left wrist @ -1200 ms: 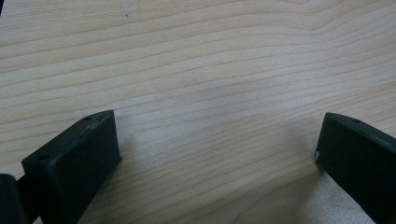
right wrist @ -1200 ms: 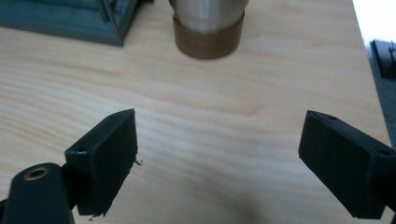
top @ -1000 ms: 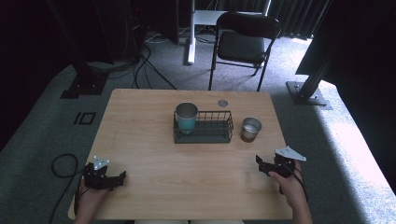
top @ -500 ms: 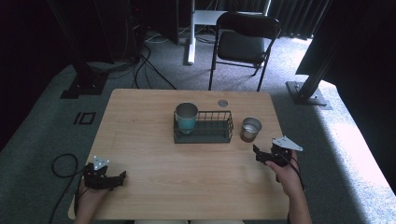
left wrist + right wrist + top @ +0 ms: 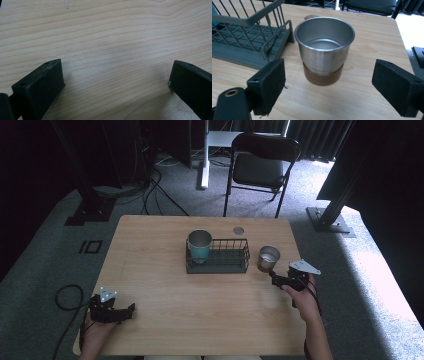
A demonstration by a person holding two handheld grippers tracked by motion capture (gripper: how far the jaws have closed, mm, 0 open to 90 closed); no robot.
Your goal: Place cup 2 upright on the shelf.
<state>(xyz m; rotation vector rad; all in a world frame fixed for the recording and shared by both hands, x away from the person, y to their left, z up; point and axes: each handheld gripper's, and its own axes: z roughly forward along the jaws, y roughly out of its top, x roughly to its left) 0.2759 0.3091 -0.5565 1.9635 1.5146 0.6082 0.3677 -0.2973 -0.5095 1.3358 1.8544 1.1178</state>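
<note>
1. Left gripper (image 5: pixel 127 311): rests low over the table (image 5: pixel 165 290) near its front left corner, held by the left hand (image 5: pixel 95 330). Jaws stand wide apart with bare wood between them; nothing is gripped.
2. Teal cup (image 5: pixel 200 246): stands upright in the left end of the wire rack (image 5: pixel 220 265), at mid-table toward the far edge.
3. Rack: its other compartments hold nothing visible. In the right gripper view its near corner (image 5: pixel 265 37) lies just beside the steel cup, apart from it.
4. Steel cup (image 5: pixel 268 258): upright on the table just right of the rack, toward the right edge. It has a brown base band and an open mouth (image 5: pixel 324 32).
5. Right gripper (image 5: pixel 274 278): held by the right hand (image 5: pixel 300 295) near the right edge, pointed at the steel cup. Jaws are spread wide, one on each side of the cup's line and short of it; no contact, nothing held.
</note>
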